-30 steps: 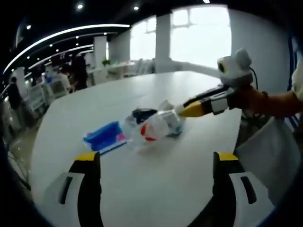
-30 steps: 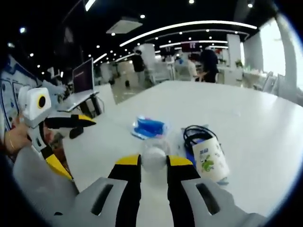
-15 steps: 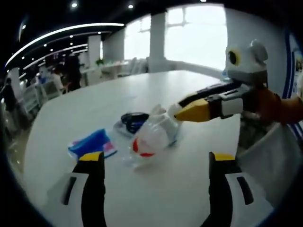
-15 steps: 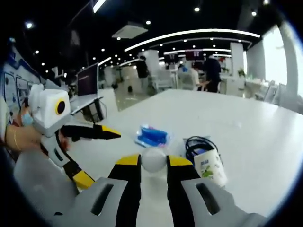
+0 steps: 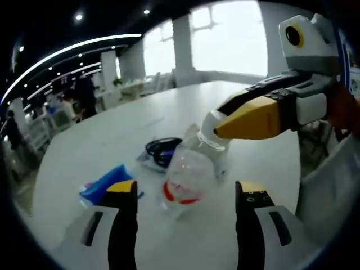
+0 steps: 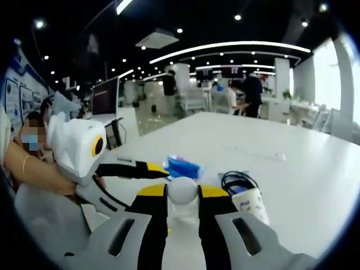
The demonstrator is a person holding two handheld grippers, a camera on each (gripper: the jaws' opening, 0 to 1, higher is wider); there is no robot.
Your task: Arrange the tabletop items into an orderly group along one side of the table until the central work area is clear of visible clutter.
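Note:
A clear plastic bottle [image 5: 188, 174] with a red label hangs tilted above the white table [image 5: 112, 129]. My right gripper [image 6: 183, 191] is shut on its white cap [image 6: 183, 189] and comes into the left gripper view from the right [image 5: 216, 128]. My left gripper [image 5: 185, 191] is open, its yellow-tipped jaws standing on either side of the bottle's body without touching it. In the right gripper view the left gripper [image 6: 160, 169] reaches in from the left, close under the cap. The bottle's body is hidden below my right jaws.
A blue packet [image 5: 104, 183] [image 6: 183, 167] lies on the table, with a coiled black cable [image 5: 163, 149] [image 6: 239, 180] beside it and a white cup with green print [image 6: 250, 202] on its side. A person's hand [image 6: 39, 174] holds the left gripper. Desks and people stand far behind.
The right gripper has raised the bottle by its cap and brought it toward the left gripper. The left gripper has moved in on the bottle and its jaws have narrowed a little.

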